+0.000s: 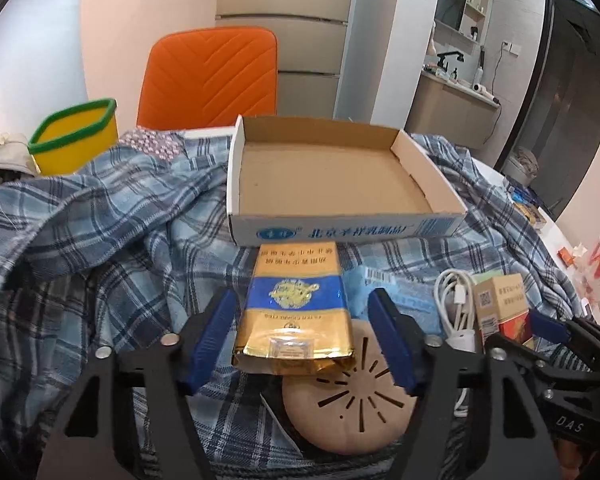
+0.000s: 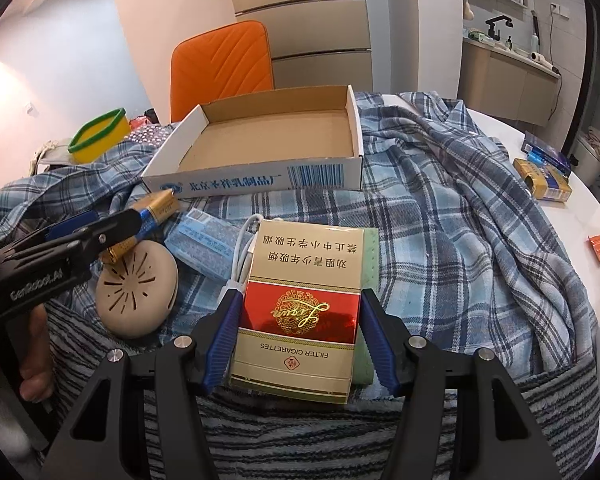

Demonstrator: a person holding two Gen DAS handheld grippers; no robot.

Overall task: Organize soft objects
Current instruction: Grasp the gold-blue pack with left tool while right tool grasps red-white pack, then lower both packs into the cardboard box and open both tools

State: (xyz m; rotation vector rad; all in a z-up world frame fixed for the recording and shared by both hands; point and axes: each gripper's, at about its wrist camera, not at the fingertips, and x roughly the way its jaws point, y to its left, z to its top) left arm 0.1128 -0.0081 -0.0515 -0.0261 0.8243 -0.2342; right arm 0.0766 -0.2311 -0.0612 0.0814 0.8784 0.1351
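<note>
The left gripper straddles a gold and blue cigarette pack. Its blue fingers stand a little off the pack's sides with a gap showing on each, so nothing is pinched, though from this angle a light touch on the left side cannot be ruled out. The pack's long axis runs near to far, its crumpled open end nearest and its far end just short of the cardboard tray. It lies tilted over a round tan disc with slots.

The right gripper has a red and gold cigarette pack between its fingers — both pads lie against the pack's long sides, gripping it. This pack also runs lengthwise from near to far, with its print upside down to the camera. It sits over a pale green cloth, with a coiled white cable just left of it.

All of this rests on a blue plaid shirt spread over the tabletop — the empty tray on its far part, a yellow cup with a green rim far left.
</note>
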